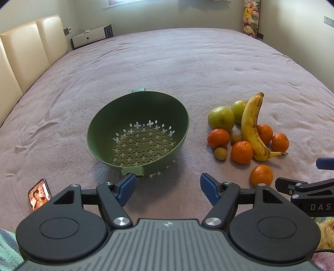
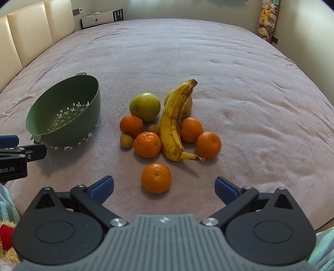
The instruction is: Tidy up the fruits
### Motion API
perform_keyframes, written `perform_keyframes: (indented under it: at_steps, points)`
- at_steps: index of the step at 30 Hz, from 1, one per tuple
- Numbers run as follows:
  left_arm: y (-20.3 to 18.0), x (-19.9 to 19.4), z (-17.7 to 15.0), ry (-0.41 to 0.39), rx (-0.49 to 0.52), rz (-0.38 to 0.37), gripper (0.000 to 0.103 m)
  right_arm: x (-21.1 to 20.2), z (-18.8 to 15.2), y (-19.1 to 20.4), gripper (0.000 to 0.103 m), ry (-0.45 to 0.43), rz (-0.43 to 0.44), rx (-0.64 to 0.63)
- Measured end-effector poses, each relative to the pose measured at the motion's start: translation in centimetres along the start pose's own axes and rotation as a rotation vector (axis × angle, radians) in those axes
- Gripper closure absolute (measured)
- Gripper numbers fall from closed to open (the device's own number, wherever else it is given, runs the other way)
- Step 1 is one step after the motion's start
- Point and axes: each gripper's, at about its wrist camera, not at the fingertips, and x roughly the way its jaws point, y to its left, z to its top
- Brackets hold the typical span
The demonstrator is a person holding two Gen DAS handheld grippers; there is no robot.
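Ahead of my right claw, the banana (image 2: 174, 123) covers most of the far green fruit (image 2: 189, 105). My left claw (image 2: 12, 154), off to that side, is cut by the edge. Behind my left claw, the phone (image 1: 39, 195) screen is too small to read.

A: Surface?
B: Pinkish blanket (image 1: 167, 62), wrinkled, covering the whole bed. Cream padded headboard (image 1: 25, 54) along the left.
A: Beyond it?
B: White low cabinet (image 1: 89, 37) in the far corner; plush toys (image 1: 250, 16) hanging far right.
A: Near edge?
B: Phone (image 1: 39, 195), screen lit, propped upright.
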Motion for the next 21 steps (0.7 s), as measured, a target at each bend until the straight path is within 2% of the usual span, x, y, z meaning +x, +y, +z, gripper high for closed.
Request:
perform_keyframes:
  at_steps: [3, 5, 7, 9, 16, 21]
  points:
    - [0.1, 0.0, 0.0, 0.002, 0.0, -0.02, 0.021, 0.1, 0.0, -0.1, 0.004, -0.002, 0.012, 0.0]
    - [-0.1, 0.0, 0.0, 0.005, 0.006, -0.045, 0.027, 0.2, 0.1, -0.1, 0.005, -0.006, 0.023, -0.008]
    - [-0.5, 0.1, 0.1, 0.008, 0.015, -0.075, 0.032, 0.4, 0.1, -0.2, 0.01, -0.01, 0.026, -0.017]
    - [-1.0, 0.4, 0.2, 0.008, 0.027, -0.122, 0.04, 0.7, 0.2, -0.5, 0.023, -0.005, 0.03, -0.024]
    - [-3.0, 1.6, 0.6, 0.024, 0.062, -0.283, 0.057, 2.0, 0.5, -2.3, 0.043, 0.004, 0.03, 0.008]
    - [-4.0, 3.0, 1.1, 0.041, 0.058, -0.335, 0.067, 3.2, 0.4, -2.4, 0.056, 0.034, 0.072, -0.003]
